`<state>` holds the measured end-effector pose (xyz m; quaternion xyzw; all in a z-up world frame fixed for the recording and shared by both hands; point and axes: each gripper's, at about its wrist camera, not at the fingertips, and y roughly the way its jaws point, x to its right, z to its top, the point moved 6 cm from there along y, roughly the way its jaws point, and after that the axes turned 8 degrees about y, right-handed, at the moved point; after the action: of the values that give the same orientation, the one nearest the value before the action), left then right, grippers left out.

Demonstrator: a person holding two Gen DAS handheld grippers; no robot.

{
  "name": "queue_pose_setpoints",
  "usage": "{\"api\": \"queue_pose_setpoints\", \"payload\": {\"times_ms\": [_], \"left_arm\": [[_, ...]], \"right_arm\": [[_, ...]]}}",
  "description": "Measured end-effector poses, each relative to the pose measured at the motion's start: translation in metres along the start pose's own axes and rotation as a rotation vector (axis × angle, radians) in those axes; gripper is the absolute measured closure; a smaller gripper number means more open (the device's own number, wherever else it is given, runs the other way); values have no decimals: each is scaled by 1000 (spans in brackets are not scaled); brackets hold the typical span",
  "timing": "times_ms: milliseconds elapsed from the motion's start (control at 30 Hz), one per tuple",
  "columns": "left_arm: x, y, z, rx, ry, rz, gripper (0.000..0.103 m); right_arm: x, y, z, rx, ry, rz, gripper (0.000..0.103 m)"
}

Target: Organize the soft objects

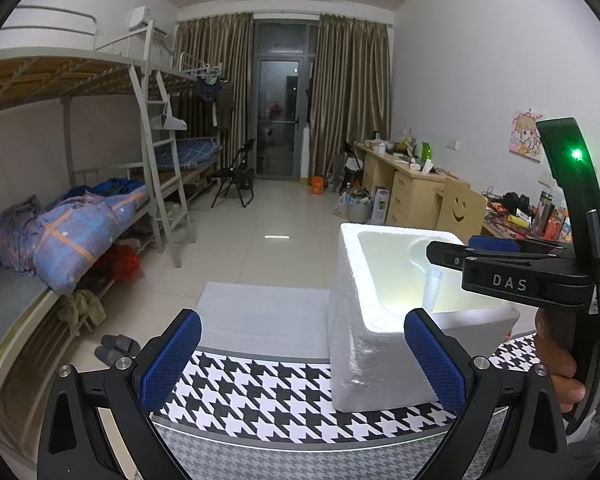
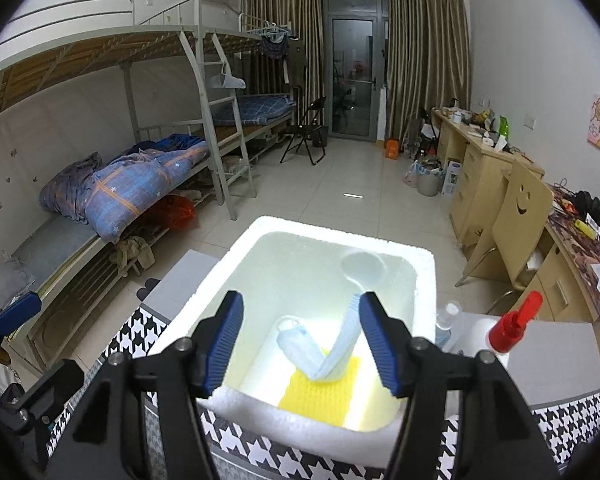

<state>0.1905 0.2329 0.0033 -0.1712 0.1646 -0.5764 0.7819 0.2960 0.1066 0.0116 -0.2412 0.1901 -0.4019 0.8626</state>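
Face mask [image 2: 332, 348]: inside foam box [image 2: 340, 432], draped over yellow sponge [image 2: 320, 396], apparently just dropped there.
Right gripper [image 2: 300, 344]: over box, jaws apart, gripping nothing.
Left gripper [image 1: 300, 360]: wide, empty, idle beside box.

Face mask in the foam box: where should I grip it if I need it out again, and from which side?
Grip the face mask on its raised pleated strip, coming straight down between the foam box walls. That strip stands clear of the yellow cloth, so open pads can likely straddle it.
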Motion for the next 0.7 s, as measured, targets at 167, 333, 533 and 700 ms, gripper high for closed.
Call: {"api": "queue_pose_setpoints", "payload": {"times_ms": [167,333,533,700], "left_arm": [[2,-6,2,12,1,0,1],[8,-16,7,27,10,3,1],[20,-30,10,45,34,-3,1],[28,-40,8,51,53,-4,1]], "right_arm": [[1,-16,3,34,-1,-12,23],[5,-37,2,61,8,-7,21],[9,-59,-1,87,22,-11,20],[11,-76,-5,117,24,-18,20]]}}
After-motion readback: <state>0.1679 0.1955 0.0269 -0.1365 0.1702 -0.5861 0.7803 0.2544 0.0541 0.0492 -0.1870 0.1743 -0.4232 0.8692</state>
